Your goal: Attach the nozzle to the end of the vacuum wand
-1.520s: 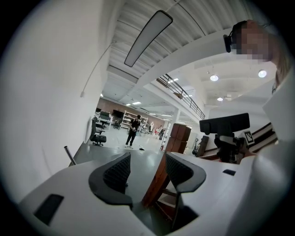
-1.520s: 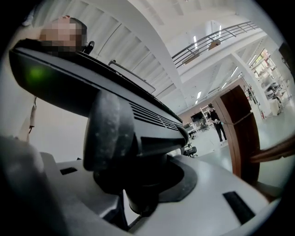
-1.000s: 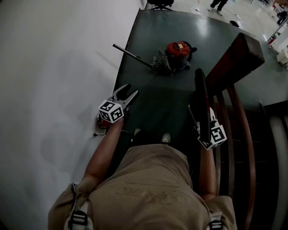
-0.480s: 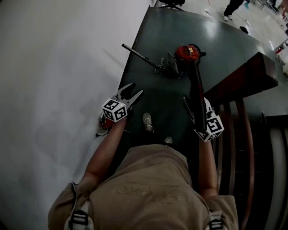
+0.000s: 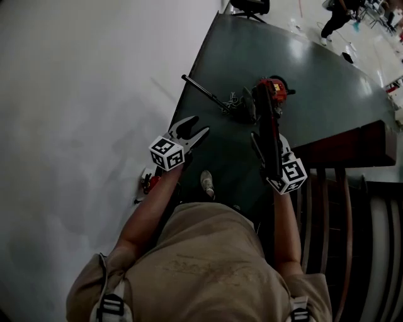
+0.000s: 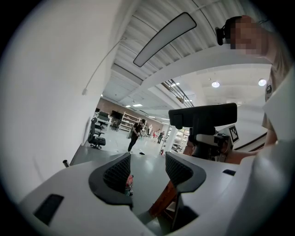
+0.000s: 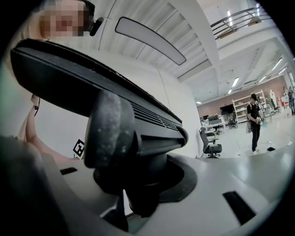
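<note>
A red vacuum canister [image 5: 275, 89] lies on the dark green floor ahead. Its thin black wand [image 5: 204, 91] stretches out to the left, beside a tangle of hose [image 5: 234, 100]. My right gripper [image 5: 269, 148] is shut on a long black floor nozzle [image 5: 267, 122], carried lengthwise and pointing at the canister. The nozzle [image 7: 115, 101] fills the right gripper view and hides most of the jaws there. My left gripper [image 5: 194, 127] is open and holds nothing, to the left of the nozzle and short of the wand. In the left gripper view its jaws [image 6: 147, 168] stand apart over bare floor.
A white wall [image 5: 75, 126] runs along the left. A dark wooden railing [image 5: 334, 207] stands on the right. A small red object [image 5: 148, 182] lies at the wall's foot. My shoe [image 5: 206, 182] shows below. An office chair [image 5: 249, 6] and a walking person [image 5: 337, 19] are far ahead.
Both grippers and I have moved forward toward the vacuum. The nozzle's tip now overlaps the canister in the head view. Neither grip changed.
</note>
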Action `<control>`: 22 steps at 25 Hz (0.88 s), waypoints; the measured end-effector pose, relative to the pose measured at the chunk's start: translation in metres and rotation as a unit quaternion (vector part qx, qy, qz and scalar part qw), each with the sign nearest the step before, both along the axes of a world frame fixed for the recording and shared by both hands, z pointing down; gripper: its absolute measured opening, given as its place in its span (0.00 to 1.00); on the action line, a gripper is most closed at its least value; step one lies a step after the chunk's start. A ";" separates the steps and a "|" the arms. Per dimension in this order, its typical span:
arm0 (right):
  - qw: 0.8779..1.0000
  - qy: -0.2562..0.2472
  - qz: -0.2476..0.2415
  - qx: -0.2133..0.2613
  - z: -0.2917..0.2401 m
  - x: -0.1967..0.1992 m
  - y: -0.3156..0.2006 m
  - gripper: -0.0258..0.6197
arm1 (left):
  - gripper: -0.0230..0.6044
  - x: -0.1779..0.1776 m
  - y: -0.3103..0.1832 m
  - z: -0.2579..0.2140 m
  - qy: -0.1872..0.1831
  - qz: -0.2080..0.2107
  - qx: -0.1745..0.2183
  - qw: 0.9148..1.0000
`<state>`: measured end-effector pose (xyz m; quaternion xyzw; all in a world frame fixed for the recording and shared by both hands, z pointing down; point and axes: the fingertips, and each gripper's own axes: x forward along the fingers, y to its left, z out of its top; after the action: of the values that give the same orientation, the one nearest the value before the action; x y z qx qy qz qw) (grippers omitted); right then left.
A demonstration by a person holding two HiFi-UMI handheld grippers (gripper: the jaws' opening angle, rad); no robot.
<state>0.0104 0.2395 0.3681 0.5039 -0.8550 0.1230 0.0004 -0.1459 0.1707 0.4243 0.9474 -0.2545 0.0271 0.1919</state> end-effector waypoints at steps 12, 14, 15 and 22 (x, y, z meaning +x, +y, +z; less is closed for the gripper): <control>1.000 -0.007 -0.007 -0.013 0.015 -0.057 -0.109 0.27 | 0.44 -0.047 -0.093 0.023 0.013 0.000 -0.008 1.000; 1.000 -0.013 -0.010 -0.020 0.016 -0.069 -0.136 0.27 | 0.44 -0.060 -0.117 0.027 0.014 -0.004 -0.013 1.000; 1.000 -0.015 -0.012 -0.025 0.016 -0.075 -0.153 0.27 | 0.44 -0.066 -0.133 0.027 0.015 -0.008 -0.017 1.000; 0.998 -0.019 -0.042 -0.034 0.040 -0.073 -0.184 0.27 | 0.44 -0.074 -0.149 0.056 0.010 -0.049 -0.032 0.998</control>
<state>-0.0630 0.0557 0.4080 0.4649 -0.8705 0.1614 0.0059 -0.2198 0.0213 0.4805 0.9275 -0.2976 0.0158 0.2255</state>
